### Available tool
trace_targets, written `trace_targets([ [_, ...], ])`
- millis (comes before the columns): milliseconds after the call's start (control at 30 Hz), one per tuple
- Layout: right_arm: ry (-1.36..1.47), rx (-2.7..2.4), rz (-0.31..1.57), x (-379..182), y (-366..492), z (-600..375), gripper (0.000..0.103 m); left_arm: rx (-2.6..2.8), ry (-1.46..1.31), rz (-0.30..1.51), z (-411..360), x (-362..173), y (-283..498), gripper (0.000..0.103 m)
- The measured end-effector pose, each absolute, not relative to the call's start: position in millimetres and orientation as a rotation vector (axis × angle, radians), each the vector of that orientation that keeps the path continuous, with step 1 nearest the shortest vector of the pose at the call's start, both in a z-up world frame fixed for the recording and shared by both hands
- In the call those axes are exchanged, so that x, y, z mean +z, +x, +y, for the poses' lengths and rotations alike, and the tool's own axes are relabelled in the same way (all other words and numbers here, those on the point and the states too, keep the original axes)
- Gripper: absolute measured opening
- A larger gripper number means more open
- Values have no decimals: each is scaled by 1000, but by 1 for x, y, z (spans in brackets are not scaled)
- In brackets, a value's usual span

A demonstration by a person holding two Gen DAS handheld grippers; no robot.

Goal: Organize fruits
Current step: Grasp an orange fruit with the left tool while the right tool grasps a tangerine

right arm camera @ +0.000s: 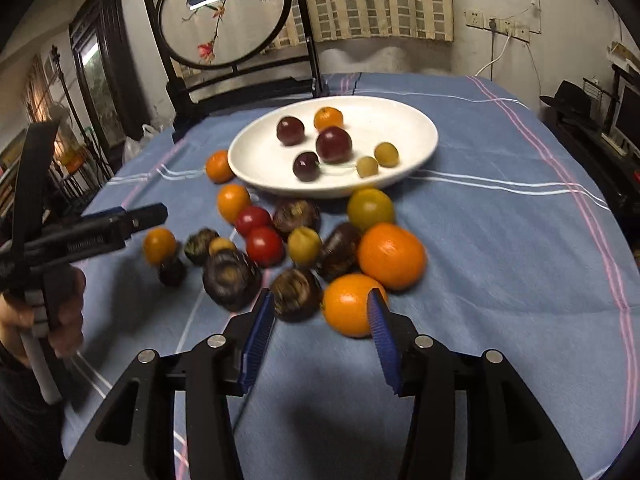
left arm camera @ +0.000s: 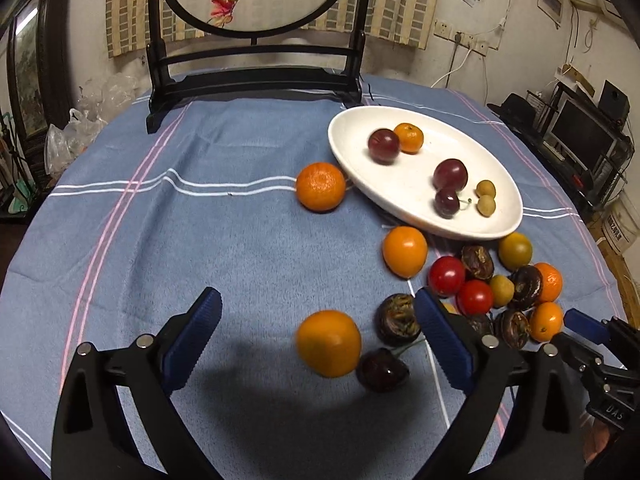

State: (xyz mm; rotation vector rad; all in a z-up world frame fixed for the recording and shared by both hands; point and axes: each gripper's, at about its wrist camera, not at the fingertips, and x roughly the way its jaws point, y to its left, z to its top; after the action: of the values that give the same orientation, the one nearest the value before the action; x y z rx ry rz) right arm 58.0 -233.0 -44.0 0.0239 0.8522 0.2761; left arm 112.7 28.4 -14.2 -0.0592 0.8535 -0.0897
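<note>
A white oval plate [left arm camera: 400, 196] [right arm camera: 416, 128] on the blue cloth holds plums, a cherry, a small orange and two pale round fruits. Loose fruit lies in front of it: oranges, red tomatoes [left arm camera: 446, 275] [right arm camera: 264, 245], dark brown fruits, yellow-green ones. My left gripper [left arm camera: 318, 304] is open, with a small orange [left arm camera: 329, 342] and a dark cherry [left arm camera: 381, 369] lying between its fingers, untouched. My right gripper [right arm camera: 320, 304] is open, its right finger just in front of an orange [right arm camera: 346, 310], a dark fruit [right arm camera: 297, 294] near the left finger.
A black-framed embroidered screen [left arm camera: 256, 80] [right arm camera: 224, 16] stands at the table's back. A larger orange [left arm camera: 320, 186] lies left of the plate. The left gripper and the hand holding it [right arm camera: 68, 236] show in the right wrist view. Bags and shelves surround the table.
</note>
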Motion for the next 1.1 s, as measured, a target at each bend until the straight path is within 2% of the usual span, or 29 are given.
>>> trace_targets([
  [533,-91,213,954,-72,83,-222,52,-76,-67,865,33,-16,116,95],
  [600,-74,228,946,-71,81,-224,41,-65,-94,871,40,-16,118,96],
  [767,36,277,947,-71,84,-238,41,-68,-191,899,53,-20,121,96],
  [1100,82,296,945,-70,83,-241,41,-121,-154,975,41,-38,114,96],
])
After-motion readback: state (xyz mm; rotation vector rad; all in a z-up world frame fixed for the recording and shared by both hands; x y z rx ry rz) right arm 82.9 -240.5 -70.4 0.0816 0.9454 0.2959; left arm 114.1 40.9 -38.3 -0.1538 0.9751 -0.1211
